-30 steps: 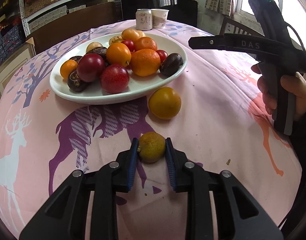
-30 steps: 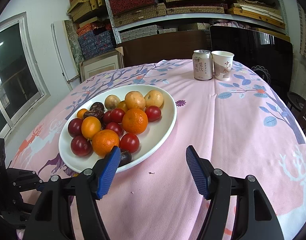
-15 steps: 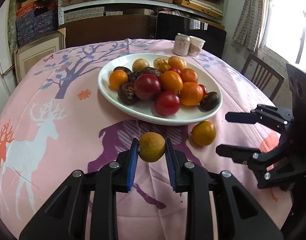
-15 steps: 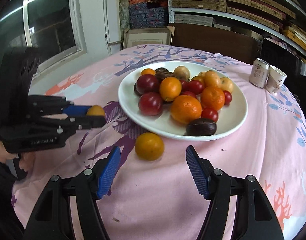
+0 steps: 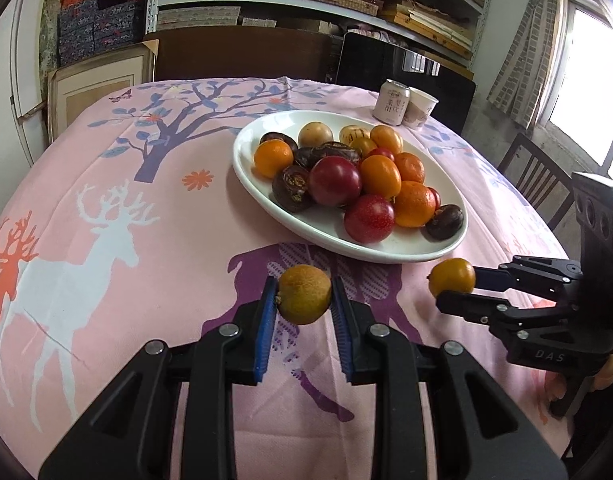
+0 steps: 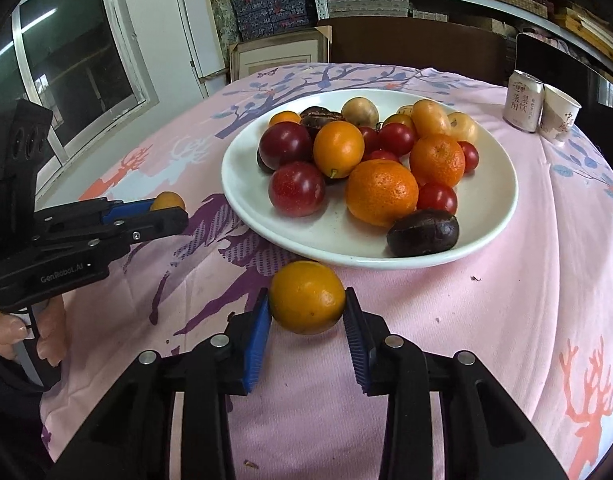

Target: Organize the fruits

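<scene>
White oval plate is heaped with oranges, dark red plums, small red tomatoes, yellow fruits and dark wrinkled fruits. A brownish-yellow fruit is clamped in the left gripper, near the plate's rim. The right gripper has just been closing; its pads are pressed on an orange just beside the plate, on the pink tablecloth. A can and paper cup are seen behind.

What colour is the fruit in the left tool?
Yellowish-brown, speckled fruit; clearest in the left wrist view.
</scene>
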`<action>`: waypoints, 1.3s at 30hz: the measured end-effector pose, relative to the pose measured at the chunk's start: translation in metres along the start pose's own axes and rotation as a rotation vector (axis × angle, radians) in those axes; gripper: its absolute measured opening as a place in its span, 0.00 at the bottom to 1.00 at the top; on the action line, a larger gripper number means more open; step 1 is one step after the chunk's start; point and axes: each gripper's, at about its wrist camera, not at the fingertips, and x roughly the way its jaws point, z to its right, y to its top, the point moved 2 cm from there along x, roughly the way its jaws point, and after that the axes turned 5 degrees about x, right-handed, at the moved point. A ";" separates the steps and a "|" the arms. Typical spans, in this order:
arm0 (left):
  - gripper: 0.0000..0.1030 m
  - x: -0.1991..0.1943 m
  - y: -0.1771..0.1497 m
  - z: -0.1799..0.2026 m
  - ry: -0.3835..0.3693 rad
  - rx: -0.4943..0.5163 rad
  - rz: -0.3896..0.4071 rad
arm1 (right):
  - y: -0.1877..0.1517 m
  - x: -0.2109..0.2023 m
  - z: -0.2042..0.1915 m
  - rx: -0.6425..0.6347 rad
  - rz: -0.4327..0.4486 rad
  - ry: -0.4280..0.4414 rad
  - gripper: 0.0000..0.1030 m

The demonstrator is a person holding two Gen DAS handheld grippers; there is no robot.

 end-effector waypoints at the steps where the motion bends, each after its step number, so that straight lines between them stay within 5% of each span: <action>1: 0.25 -0.001 0.000 0.001 -0.001 0.003 0.003 | -0.001 -0.005 0.003 0.011 0.013 0.002 0.35; 9: 0.25 -0.011 0.006 0.007 -0.040 0.006 0.039 | 0.017 -0.044 0.028 0.067 0.124 -0.014 0.35; 15: 0.25 -0.007 0.050 0.011 -0.031 0.040 0.042 | 0.063 -0.050 0.033 0.014 0.188 -0.054 0.35; 22: 0.25 0.031 0.125 0.018 -0.021 0.075 0.034 | 0.103 -0.019 0.048 0.015 0.222 -0.097 0.35; 26: 0.25 0.071 0.141 0.021 0.006 0.095 -0.013 | 0.114 0.008 0.049 0.007 0.191 -0.080 0.36; 28: 0.39 0.088 0.143 0.016 -0.007 0.065 -0.040 | 0.116 0.018 0.046 0.000 0.180 -0.078 0.47; 30: 0.78 0.092 0.141 0.008 -0.012 0.022 -0.029 | 0.111 0.015 0.047 0.013 0.199 -0.079 0.61; 39: 0.89 0.043 0.096 -0.008 -0.012 -0.019 0.003 | 0.056 -0.031 0.062 0.101 0.210 -0.071 0.68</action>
